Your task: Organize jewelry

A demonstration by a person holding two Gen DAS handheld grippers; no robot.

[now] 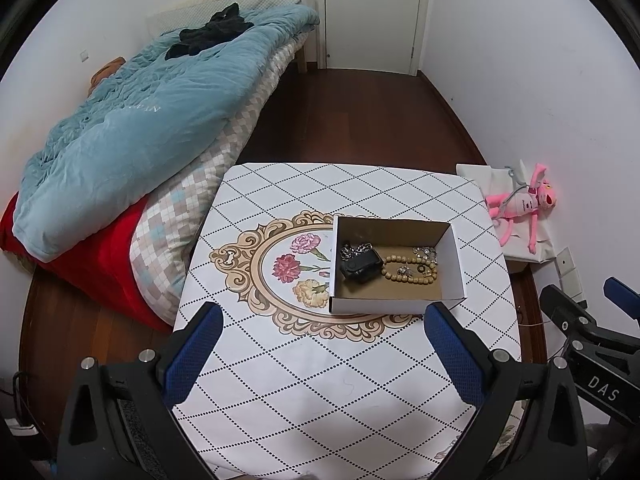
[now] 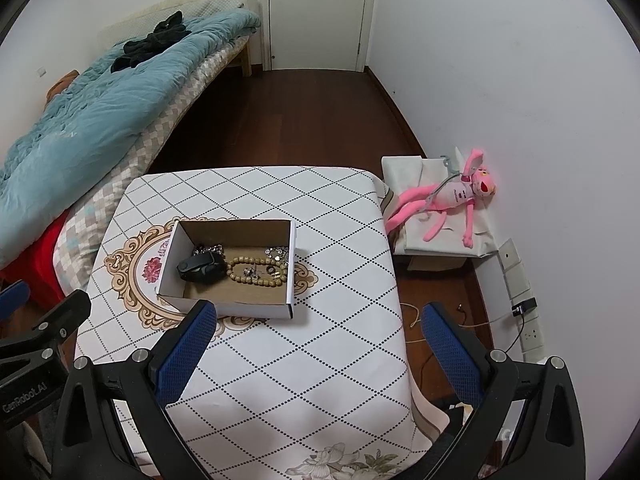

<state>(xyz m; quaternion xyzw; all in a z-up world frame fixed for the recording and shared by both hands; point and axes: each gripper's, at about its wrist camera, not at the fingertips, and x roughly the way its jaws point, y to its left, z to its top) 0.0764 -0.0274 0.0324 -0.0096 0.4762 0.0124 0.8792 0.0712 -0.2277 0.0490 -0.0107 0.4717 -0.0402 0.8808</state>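
An open white cardboard box (image 1: 396, 306) (image 2: 224, 307) stands on the table (image 1: 320, 380) (image 2: 320, 360). Inside lie a black watch (image 1: 359, 267) (image 2: 200, 267), a wooden bead bracelet (image 1: 404, 271) (image 2: 256, 270), a silver chain (image 1: 354, 249) (image 2: 208, 249) and small silver pieces (image 1: 426, 254) (image 2: 278, 253). My left gripper (image 1: 322, 320) is open and empty, held above the table in front of the box. My right gripper (image 2: 318, 318) is open and empty, in front of and right of the box.
A bed with a blue quilt (image 1: 132, 128) (image 2: 80, 112) runs along the left. A pink plush toy (image 1: 524, 204) (image 2: 452, 196) lies on a white box by the right wall. Wall sockets and cables (image 2: 524, 312) are at the right. A closed door (image 1: 372, 12) is behind.
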